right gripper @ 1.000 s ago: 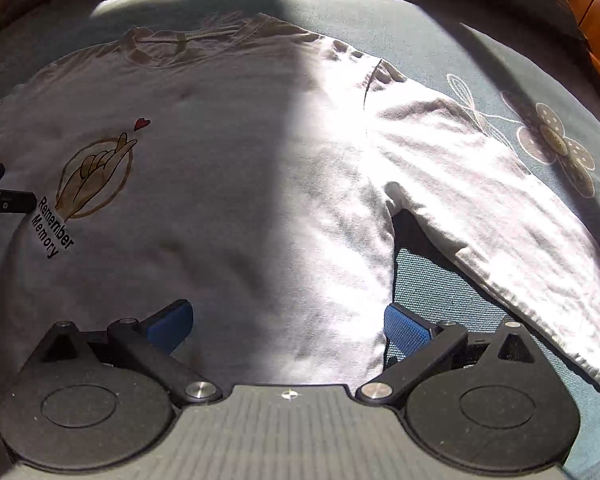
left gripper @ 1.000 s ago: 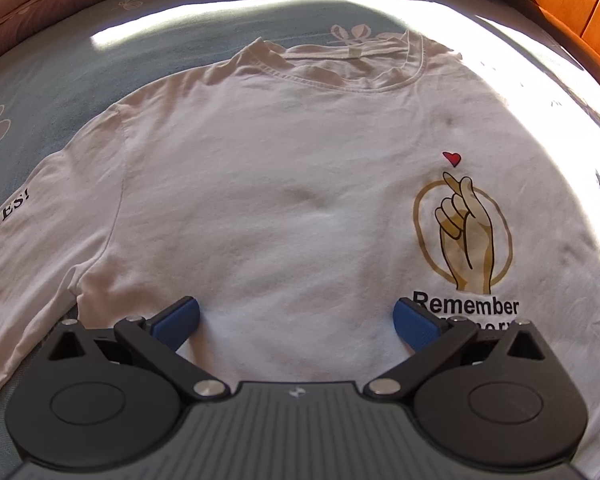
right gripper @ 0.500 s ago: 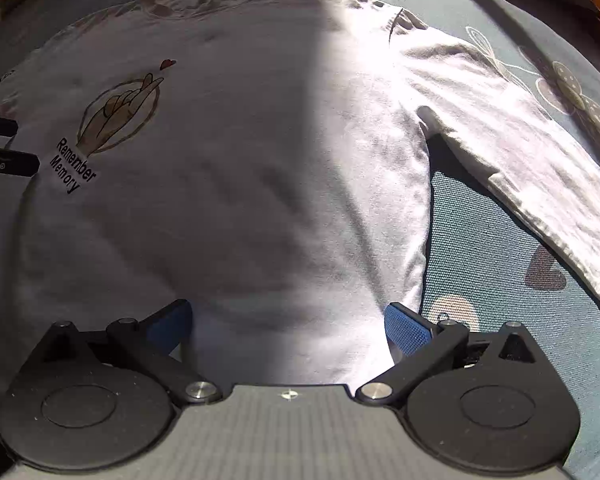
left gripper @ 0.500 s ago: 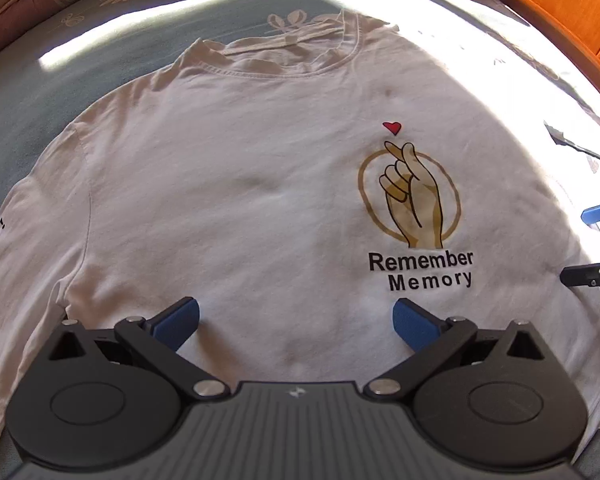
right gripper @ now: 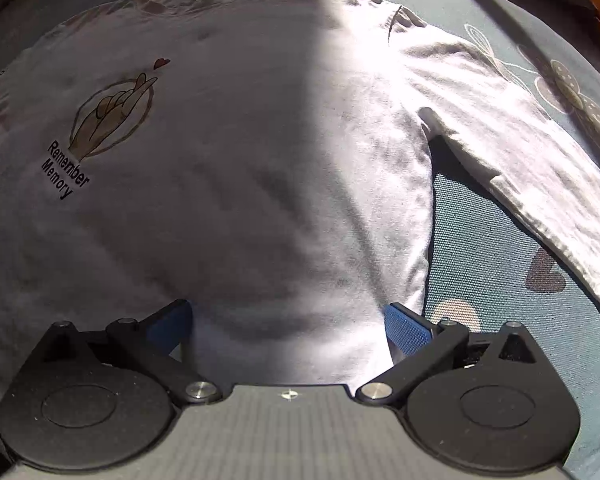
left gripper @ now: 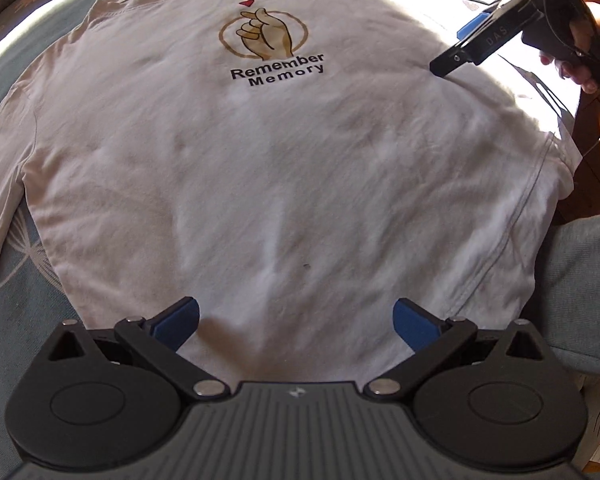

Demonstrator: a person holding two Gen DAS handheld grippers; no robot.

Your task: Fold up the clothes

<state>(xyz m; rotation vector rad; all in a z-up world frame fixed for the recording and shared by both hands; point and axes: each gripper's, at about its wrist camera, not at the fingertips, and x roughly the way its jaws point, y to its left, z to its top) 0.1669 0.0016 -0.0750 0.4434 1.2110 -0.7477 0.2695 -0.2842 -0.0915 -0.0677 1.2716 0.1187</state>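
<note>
1. White shirt (left gripper: 284, 184) lies flat, print side up, on the blue bedspread (right gripper: 496, 248); nothing folded yet.
2. Left tool (left gripper: 296, 320) released, pads spread over the near hem, likely lining up a hem grab.
3. Right tool (right gripper: 288, 320) also released, over the shirt's right side seam near the sleeve (right gripper: 516, 152), which is splayed right.

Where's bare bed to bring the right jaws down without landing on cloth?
Right wrist view: a bare wedge of blue bedspread lies between the white shirt body's side edge and its spread sleeve. Left wrist view: a bare strip between the other sleeve and the body. The middle is all cloth.
</note>
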